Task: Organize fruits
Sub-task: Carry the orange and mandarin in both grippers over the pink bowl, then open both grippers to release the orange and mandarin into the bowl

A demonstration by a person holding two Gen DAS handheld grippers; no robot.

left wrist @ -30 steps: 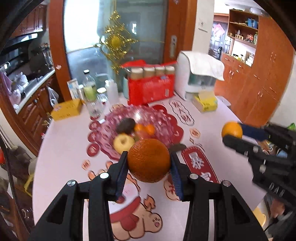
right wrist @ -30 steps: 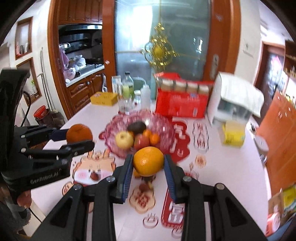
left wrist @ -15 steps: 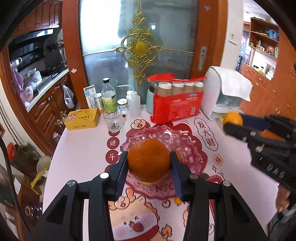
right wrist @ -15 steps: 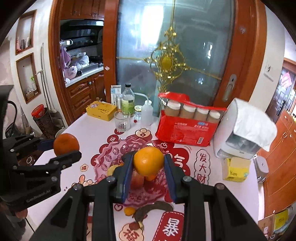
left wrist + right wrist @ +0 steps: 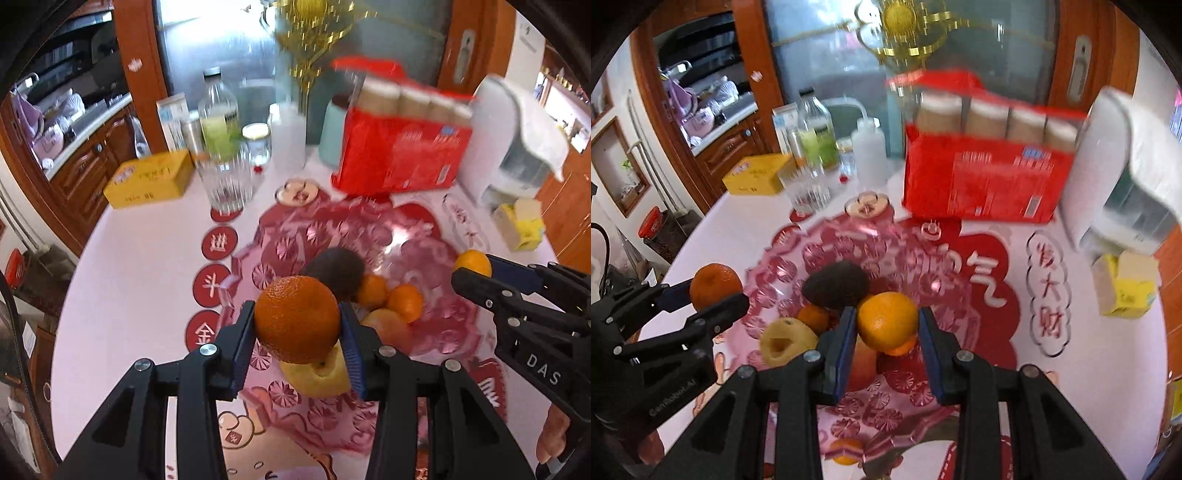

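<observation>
The left gripper [image 5: 297, 334] is clamped on a dark orange [image 5: 297, 319], its blue pads pressed to both sides, held above the near rim of the pink glass fruit bowl [image 5: 436, 254]; the right gripper [image 5: 887, 328] is clamped on a paler, smaller orange [image 5: 888, 321] over the bowl's middle. Inside the bowl lie a dark avocado [image 5: 836, 284], a yellow apple [image 5: 786, 341] and small tangerines [image 5: 404, 302]. Behind the bowl stand a red pack of cups [image 5: 982, 184], a ribbed drinking glass [image 5: 227, 181], a green-labelled bottle [image 5: 218, 118] and a yellow box [image 5: 151, 181]; the white table [image 5: 133, 266] carries red printed decorations.
</observation>
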